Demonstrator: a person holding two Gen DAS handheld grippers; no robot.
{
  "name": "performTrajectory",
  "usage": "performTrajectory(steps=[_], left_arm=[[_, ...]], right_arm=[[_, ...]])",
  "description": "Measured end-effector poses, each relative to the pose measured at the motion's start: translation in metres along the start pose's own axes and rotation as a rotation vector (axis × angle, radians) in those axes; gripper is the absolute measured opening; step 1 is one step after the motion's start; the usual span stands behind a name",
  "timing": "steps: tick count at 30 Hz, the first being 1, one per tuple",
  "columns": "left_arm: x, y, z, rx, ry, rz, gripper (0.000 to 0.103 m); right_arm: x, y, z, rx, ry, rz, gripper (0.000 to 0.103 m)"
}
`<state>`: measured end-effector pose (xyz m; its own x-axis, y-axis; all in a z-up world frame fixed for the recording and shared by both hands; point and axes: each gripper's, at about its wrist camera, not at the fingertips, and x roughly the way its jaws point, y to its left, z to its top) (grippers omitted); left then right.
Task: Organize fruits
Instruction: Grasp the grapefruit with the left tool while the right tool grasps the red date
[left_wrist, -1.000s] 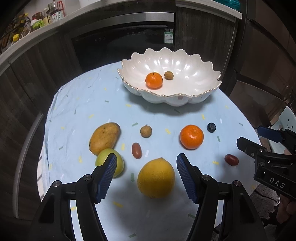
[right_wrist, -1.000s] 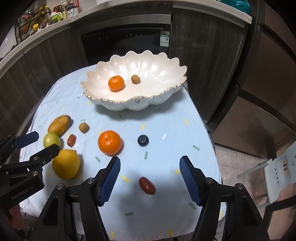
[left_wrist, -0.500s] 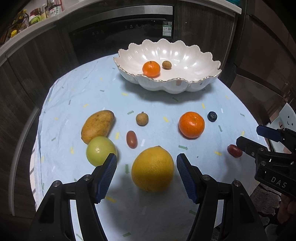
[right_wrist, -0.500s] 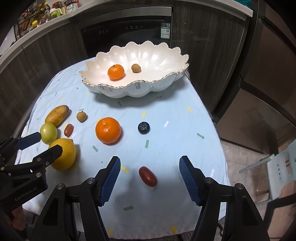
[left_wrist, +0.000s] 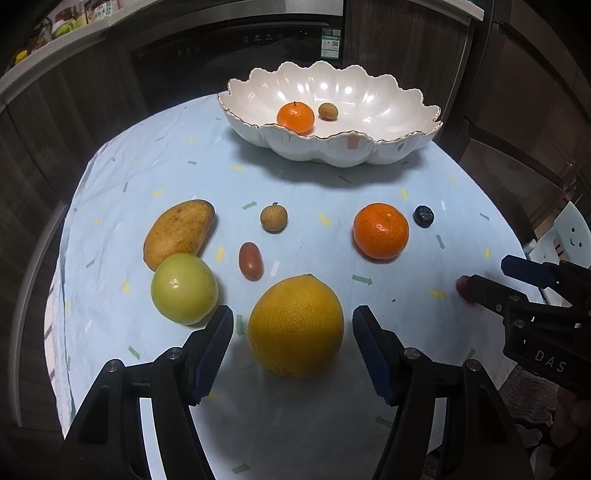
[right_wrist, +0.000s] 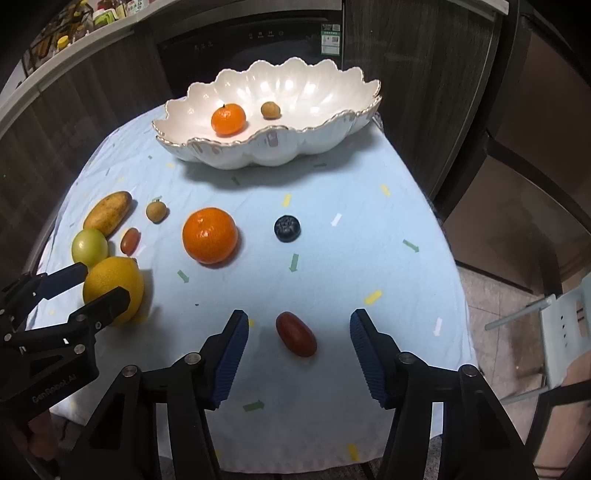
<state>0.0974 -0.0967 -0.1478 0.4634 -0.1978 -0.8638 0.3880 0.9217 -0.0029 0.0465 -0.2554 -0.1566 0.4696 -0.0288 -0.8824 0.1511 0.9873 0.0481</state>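
Two claws, both released: left claw (left_wrist: 292, 349) astride grapefruit (left_wrist: 295, 325), right claw (right_wrist: 298, 349), just narrowing, astride red fruit (right_wrist: 296, 334); bowl (right_wrist: 295, 147) at twelve o'clock.

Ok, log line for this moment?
left gripper: open, around yellow citrus | right gripper: open, closing around red grape tomato | bowl: two fruits

Black left gripper (left_wrist: 292, 352) and right gripper (right_wrist: 298, 354), blue ribbed jaws, silver screws.

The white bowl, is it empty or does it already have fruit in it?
Not empty. The white bowl holds a small orange and a small brown fruit; the other fruits lie on the cloth outside it.
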Motion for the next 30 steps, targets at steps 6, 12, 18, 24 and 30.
performTrajectory(steps=[6, 12, 18, 24, 30], left_arm=[[0.006, -0.001, -0.002, -0.001, 0.017, -0.01, 0.066], [0.01, -0.002, -0.003, 0.001, 0.028, -0.019, 0.066], [0.016, -0.003, -0.005, 0.003, 0.043, -0.029, 0.066], [0.02, -0.002, -0.005, 0.0, 0.052, -0.032, 0.066], [0.023, -0.003, -0.005, 0.001, 0.056, -0.032, 0.064]], right_arm=[[0.008, -0.002, -0.003, 0.01, 0.034, 0.011, 0.052], [0.016, -0.004, -0.004, 0.018, 0.062, 0.029, 0.041], [0.02, -0.005, -0.006, 0.025, 0.081, 0.04, 0.036], [0.023, -0.003, -0.006, 0.021, 0.085, 0.039, 0.034], [0.024, -0.002, -0.006, 0.011, 0.079, 0.03, 0.026]])
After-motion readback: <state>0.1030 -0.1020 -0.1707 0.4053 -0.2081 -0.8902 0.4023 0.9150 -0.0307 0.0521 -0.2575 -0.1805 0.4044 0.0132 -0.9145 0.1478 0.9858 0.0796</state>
